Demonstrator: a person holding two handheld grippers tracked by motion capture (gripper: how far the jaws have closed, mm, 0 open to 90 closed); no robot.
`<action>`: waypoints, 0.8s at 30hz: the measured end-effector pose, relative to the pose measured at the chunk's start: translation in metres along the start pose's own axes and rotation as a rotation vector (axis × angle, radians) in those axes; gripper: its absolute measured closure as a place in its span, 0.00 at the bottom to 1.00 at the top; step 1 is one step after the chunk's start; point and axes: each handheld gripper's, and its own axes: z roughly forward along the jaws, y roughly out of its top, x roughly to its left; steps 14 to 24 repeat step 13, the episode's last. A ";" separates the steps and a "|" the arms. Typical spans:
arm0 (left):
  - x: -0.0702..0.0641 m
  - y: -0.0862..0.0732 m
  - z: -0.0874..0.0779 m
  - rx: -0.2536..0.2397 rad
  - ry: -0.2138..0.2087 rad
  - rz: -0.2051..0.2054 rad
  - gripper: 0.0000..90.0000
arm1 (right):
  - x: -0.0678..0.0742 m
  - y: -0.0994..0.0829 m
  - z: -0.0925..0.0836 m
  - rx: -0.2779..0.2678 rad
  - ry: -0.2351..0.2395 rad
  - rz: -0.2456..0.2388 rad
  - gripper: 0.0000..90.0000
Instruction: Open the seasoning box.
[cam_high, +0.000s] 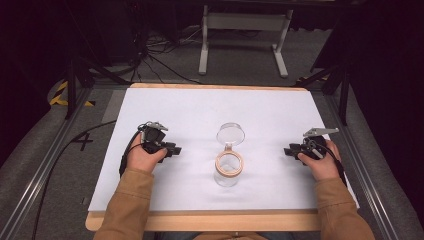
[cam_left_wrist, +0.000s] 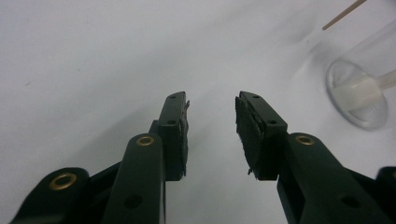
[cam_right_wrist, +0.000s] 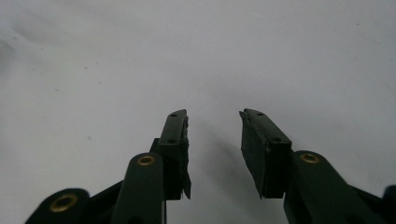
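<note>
A clear glass jar (cam_high: 228, 169) with a wooden rim stands upright at the middle of the white table, its round hinged lid (cam_high: 231, 134) swung open and lying behind it. My left gripper (cam_high: 175, 149) rests on the table to the jar's left, open, nothing between its jaws (cam_left_wrist: 212, 121). The jar's clear base (cam_left_wrist: 359, 93) appears at the right edge of the left gripper view. My right gripper (cam_high: 289, 150) rests to the jar's right, pointing toward it, open and empty (cam_right_wrist: 214, 135). Both grippers are well apart from the jar.
The white sheet (cam_high: 200, 110) covers a wooden tabletop (cam_high: 200, 220). Metal rails run along both table sides. A white stand (cam_high: 245, 35) and cables lie on the floor beyond the far edge.
</note>
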 end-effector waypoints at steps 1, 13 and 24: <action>0.000 0.000 0.001 0.012 -0.002 0.000 0.71 | 0.001 0.000 0.001 0.005 0.001 -0.001 0.68; -0.005 0.003 -0.001 -0.034 -0.021 0.015 0.68 | 0.008 0.001 0.008 0.025 -0.012 -0.063 0.63; -0.005 0.003 -0.001 -0.034 -0.021 0.015 0.68 | 0.008 0.001 0.008 0.025 -0.012 -0.063 0.63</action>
